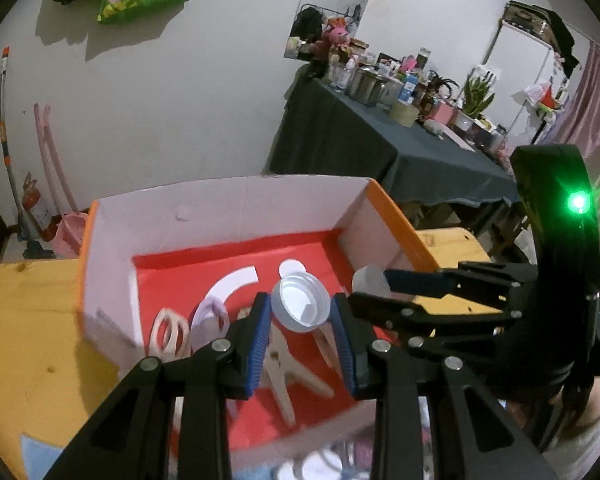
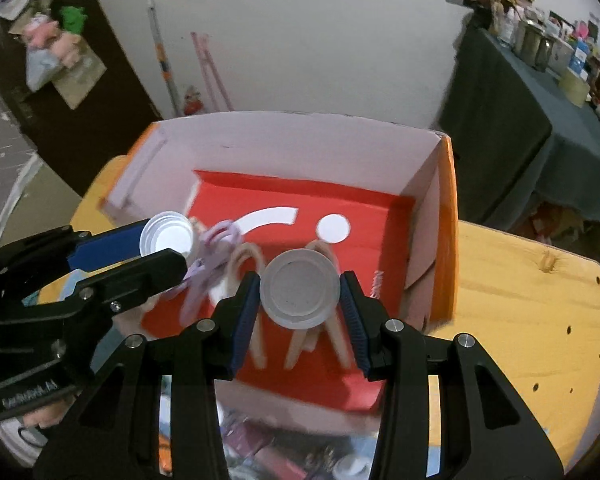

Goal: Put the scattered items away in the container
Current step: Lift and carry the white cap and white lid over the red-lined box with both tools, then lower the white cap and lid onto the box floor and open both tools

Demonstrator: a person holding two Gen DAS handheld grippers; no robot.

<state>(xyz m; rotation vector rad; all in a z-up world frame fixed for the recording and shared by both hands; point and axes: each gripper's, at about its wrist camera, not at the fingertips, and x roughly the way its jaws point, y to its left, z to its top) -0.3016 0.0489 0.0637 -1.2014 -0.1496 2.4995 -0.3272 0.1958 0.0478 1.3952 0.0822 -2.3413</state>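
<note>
Blue-padded fingers (image 1: pixel 342 332) of left gripper (image 1: pixel 300 320) clamped on white bottle cap (image 1: pixel 300 307), open side facing the camera, held above the red floor of the container (image 1: pixel 227 204). Right gripper (image 2: pixel 300 300) likewise closed, on grey bottle cap (image 2: pixel 299 288), flat face toward the camera, pads pressing its rim at opposite sides. Both caps suspended over the box interior, not yet set down. Below and between the fingers: wooden clothespins (image 2: pixel 255 320) lying on the red floor, lilac clothespin (image 2: pixel 203 276) beside them toward the left wall. Box itself: orange outside, white inside walls, standing on yellow wooden worktop (image 2: pixel 520 280). Judged handling of caps: very light, stiff thin plastic, smooth and likely slippery; ridged rim the proper place to grip, across the diameter, as at present. Excess squeeze liable to pop a cap out sideways; moderate pressure advised. Low drop height recommended, since a light cap may bounce or roll on the hard box floor. Pins inside judged light and rigid, unlikely to be disturbed by a falling cap.
</note>
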